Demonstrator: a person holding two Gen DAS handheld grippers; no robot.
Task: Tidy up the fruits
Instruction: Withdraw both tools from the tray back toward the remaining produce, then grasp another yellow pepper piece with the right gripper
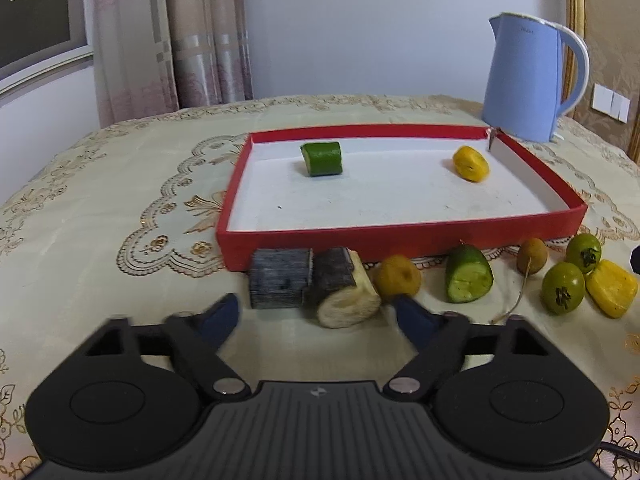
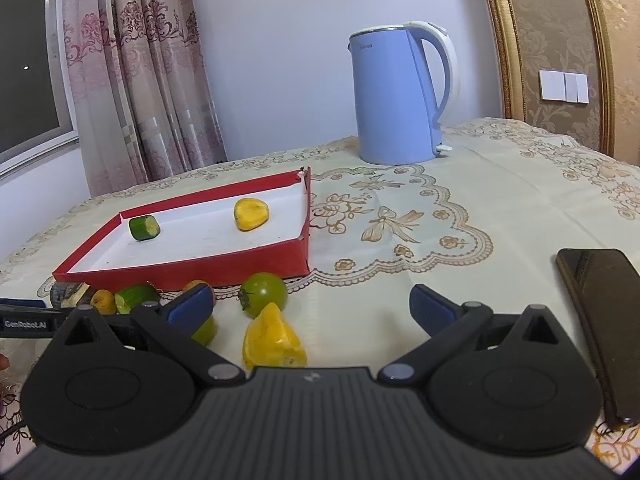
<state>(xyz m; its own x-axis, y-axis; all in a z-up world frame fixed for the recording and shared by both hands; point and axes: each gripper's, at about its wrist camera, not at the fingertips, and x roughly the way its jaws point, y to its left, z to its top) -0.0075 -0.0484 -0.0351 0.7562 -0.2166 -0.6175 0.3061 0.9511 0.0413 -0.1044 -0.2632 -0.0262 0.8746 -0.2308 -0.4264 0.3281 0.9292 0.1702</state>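
The left gripper (image 1: 316, 316) stands with its blue fingertips (image 1: 224, 314) apart and pressing on nothing; a pale-cut, dark-skinned log-like piece (image 1: 344, 294) lies just ahead, between them, with a grey block (image 1: 280, 278) touching it on the left. Beyond these runs the near wall of the red tray (image 1: 400, 240), holding a green chunk (image 1: 322, 159) and a yellow piece (image 1: 471, 163) well apart on its white floor. To the right of the fingers, along that wall, lie a brownish fruit (image 1: 398, 280), a cut green piece (image 1: 469, 278), a small brown fruit (image 1: 532, 255), two green tomatoes (image 1: 563, 288) and a yellow wedge (image 1: 611, 288).

The right gripper (image 2: 312, 308) is also spread wide, empty; a yellow wedge (image 2: 274, 342) sits between its fingers (nearer the left one), a green tomato (image 2: 264, 294) just past it. A dark phone (image 2: 600, 328) lies to the right.

The surface is a cream embroidered tablecloth (image 2: 460, 208). A blue kettle (image 2: 396, 96) stands behind the tray, before a pale wall, with patterned curtains (image 2: 132, 80) left and a gilt frame (image 2: 492, 40) right.
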